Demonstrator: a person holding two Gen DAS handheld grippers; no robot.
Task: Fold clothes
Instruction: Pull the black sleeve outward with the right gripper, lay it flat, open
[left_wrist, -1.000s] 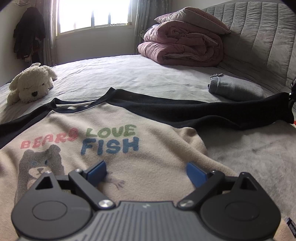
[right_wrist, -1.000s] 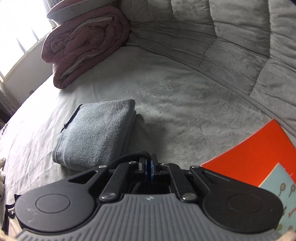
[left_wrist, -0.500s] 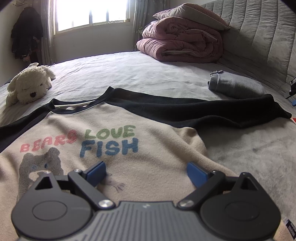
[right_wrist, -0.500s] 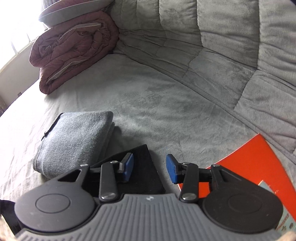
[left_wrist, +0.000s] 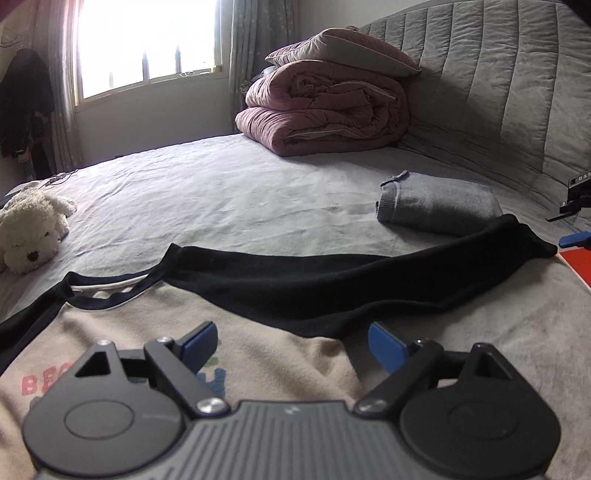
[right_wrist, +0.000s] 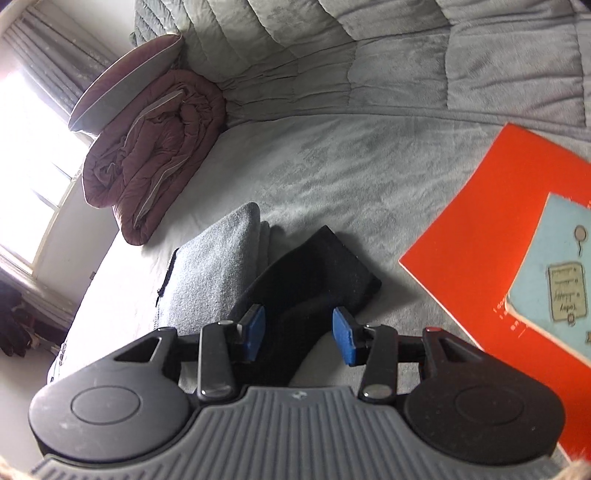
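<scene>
A beige sweatshirt (left_wrist: 258, 354) with black sleeves and a printed bear lies flat on the grey bed. Its black right sleeve (left_wrist: 388, 280) stretches out to the right, cuff near a folded grey garment (left_wrist: 439, 206). My left gripper (left_wrist: 291, 343) hovers open above the chest, nothing between its blue pads. In the right wrist view the sleeve cuff (right_wrist: 317, 273) lies flat on the bed beside the folded grey garment (right_wrist: 210, 273). My right gripper (right_wrist: 299, 336) is open just above the cuff and holds nothing. Its blue tip (left_wrist: 576, 238) shows at the left wrist view's right edge.
A rolled maroon duvet (left_wrist: 325, 110) with a pillow on top sits at the headboard (left_wrist: 517, 92). A white plush dog (left_wrist: 29, 229) lies at the left. An orange book (right_wrist: 491, 254) with a light blue booklet (right_wrist: 554, 273) lies right of the cuff.
My right gripper was shut on the sleeve cuff, then opened and let it drop onto the bed. It has lifted and tilted. The left gripper has moved forward over the chest, still open.
</scene>
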